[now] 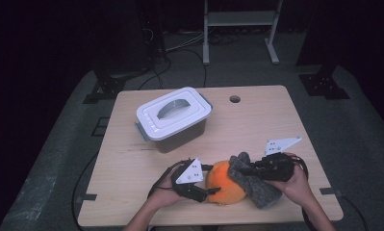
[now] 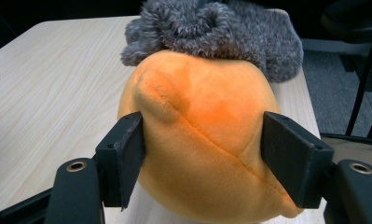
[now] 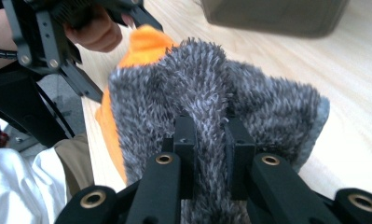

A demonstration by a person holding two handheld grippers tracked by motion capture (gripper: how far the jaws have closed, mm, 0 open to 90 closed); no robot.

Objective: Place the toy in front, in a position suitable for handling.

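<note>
1. Leftmost, beside the orange plush ball (image 1: 224, 184), my left tool (image 1: 206, 186) lies low on the worktop (image 1: 132, 168), its grey three-cornered plate on top.
2. From the left gripper view, its two black jaws stand on either side of the orange plush ball (image 2: 207, 140). The one jaw touches the plush flank; the other sits at the opposite flank, and I cannot tell whether that one presses. I count the ball as lightly clasped, not squeezed.
3. The ball itself rests on the worktop near the front edge, well apart from the white-lidded box (image 1: 174, 118) that stands behind and to the left of it.
4. Over the ball's right side drapes a grey fuzzy cloth (image 1: 254, 183), touching it and trailing down onto the worktop to the ball's right.
5. From the right gripper view, my right tool (image 3: 210, 140) is clenched tight on a fold of the grey fuzzy cloth (image 3: 267, 102), the pile bunched up between the jaws.
6. Right of the ball, in the high view, my right tool (image 1: 249, 169) points toward the ball, with my hand around its body.
</note>
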